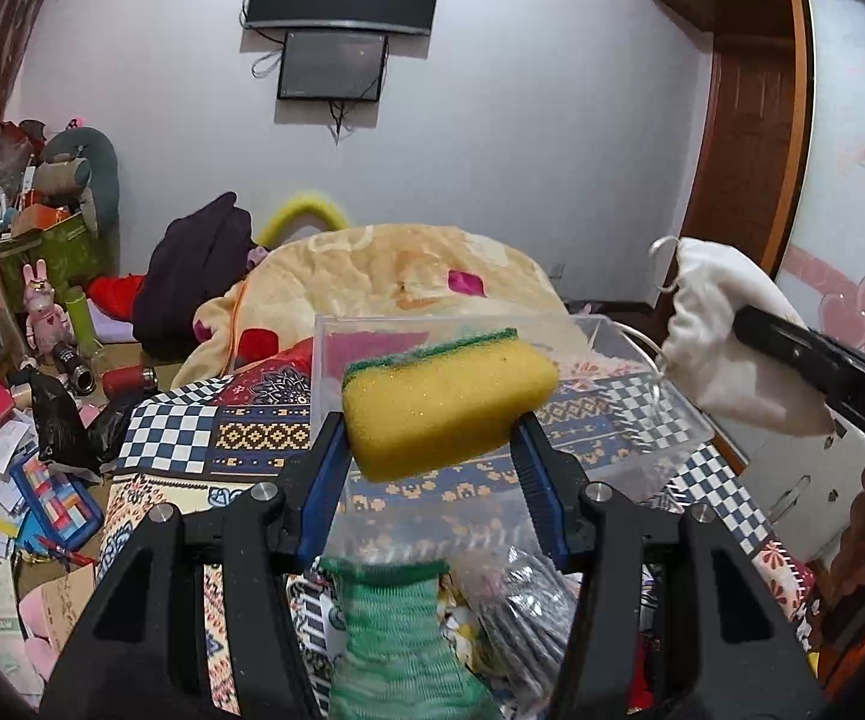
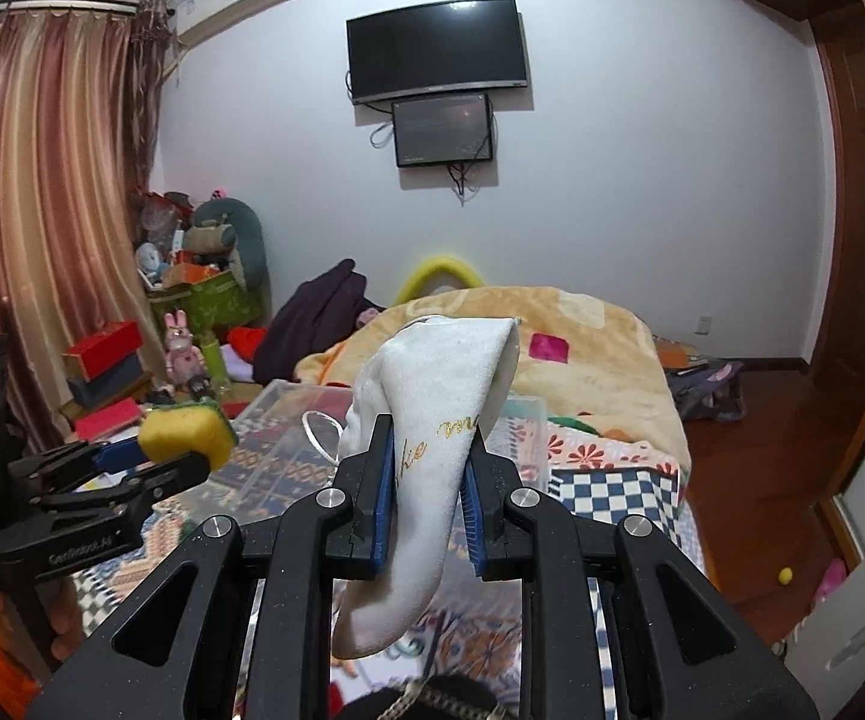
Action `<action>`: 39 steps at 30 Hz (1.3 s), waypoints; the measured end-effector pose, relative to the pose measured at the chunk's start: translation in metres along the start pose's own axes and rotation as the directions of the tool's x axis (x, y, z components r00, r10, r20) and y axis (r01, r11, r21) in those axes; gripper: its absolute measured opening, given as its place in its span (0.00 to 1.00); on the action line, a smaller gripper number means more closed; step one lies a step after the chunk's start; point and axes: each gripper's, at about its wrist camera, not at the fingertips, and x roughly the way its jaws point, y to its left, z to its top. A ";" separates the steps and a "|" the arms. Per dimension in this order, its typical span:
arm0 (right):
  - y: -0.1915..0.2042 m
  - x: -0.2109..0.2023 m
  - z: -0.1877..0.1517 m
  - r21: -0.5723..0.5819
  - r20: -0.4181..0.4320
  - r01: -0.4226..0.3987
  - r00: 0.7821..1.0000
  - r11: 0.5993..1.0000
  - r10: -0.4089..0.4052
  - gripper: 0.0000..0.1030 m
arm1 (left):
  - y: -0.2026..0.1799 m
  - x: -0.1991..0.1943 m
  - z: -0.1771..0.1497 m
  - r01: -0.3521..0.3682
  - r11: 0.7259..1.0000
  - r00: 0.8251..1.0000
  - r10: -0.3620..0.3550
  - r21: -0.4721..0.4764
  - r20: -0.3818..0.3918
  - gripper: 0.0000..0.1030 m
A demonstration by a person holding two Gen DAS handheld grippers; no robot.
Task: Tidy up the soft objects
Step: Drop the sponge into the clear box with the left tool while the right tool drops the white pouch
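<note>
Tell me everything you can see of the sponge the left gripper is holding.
The sponge is a rounded yellow foam block with a thin green scouring layer on its far top edge. The left gripper is shut on it, its blue-padded fingers pressing the two short ends. It is held in the air, slightly tilted, in front of the clear plastic box on the patterned bedspread. Nothing but the pads touches it. The right wrist view shows it from the side, dry-looking and barely squashed.

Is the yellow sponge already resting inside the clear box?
No, the left tongs hold the yellow sponge in the air, in front of the clear box.
</note>
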 end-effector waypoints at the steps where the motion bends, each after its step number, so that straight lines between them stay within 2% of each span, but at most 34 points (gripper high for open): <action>1: -0.001 0.006 0.000 -0.001 -0.009 0.007 1.000 1.000 -0.007 0.17 | 0.001 0.004 0.001 0.003 1.000 1.000 -0.003 0.003 -0.010 0.53; 7: -0.003 0.036 -0.003 -0.008 -0.077 0.031 0.997 0.999 -0.032 0.17 | -0.001 0.036 0.007 0.002 1.000 0.997 0.000 0.027 -0.082 0.53; 11: -0.003 0.055 -0.007 -0.013 -0.154 0.004 0.988 1.000 -0.006 0.17 | 0.000 0.053 0.006 0.015 0.999 0.992 -0.011 0.028 -0.129 0.53; 15: 0.000 0.070 -0.015 -0.030 -0.225 -0.006 0.974 1.000 0.000 0.17 | -0.003 0.065 0.006 0.010 0.999 0.989 -0.003 0.050 -0.149 0.53; 20: 0.003 0.076 -0.020 -0.050 -0.273 -0.032 0.962 0.998 0.017 0.18 | -0.007 0.069 0.006 0.012 0.998 0.987 -0.002 0.063 -0.159 0.56; 23: 0.000 0.075 -0.018 -0.052 -0.279 -0.039 0.960 0.998 0.023 0.30 | -0.008 0.068 0.005 0.025 0.998 0.987 -0.015 0.060 -0.162 0.59; 25: 0.000 0.068 -0.016 -0.044 -0.264 -0.045 0.964 0.998 0.032 0.49 | -0.009 0.064 0.005 0.022 0.998 0.988 -0.012 0.065 -0.151 0.65; 26: 0.000 0.065 -0.015 -0.043 -0.255 -0.045 0.966 0.998 0.033 0.53 | -0.010 0.062 0.005 0.019 0.998 0.989 -0.009 0.067 -0.146 0.67; 27: 0.000 0.062 -0.014 -0.043 -0.245 -0.045 0.969 0.998 0.033 0.56 | -0.011 0.058 0.006 0.016 0.998 0.990 -0.007 0.068 -0.138 0.71; 30: 0.002 0.052 -0.008 -0.051 -0.221 -0.048 0.975 0.998 0.035 0.58 | -0.011 0.042 0.008 0.016 0.998 0.994 -0.009 0.067 -0.108 0.72; 34: 0.003 0.032 0.002 -0.028 -0.157 -0.039 0.987 0.999 0.034 0.74 | -0.008 0.016 0.011 0.008 0.999 0.998 -0.005 0.053 -0.056 0.80; 39: 0.002 -0.002 0.003 0.013 -0.084 -0.040 0.996 0.999 0.041 0.82 | -0.005 -0.022 0.007 -0.018 0.998 1.000 0.018 0.065 0.000 0.89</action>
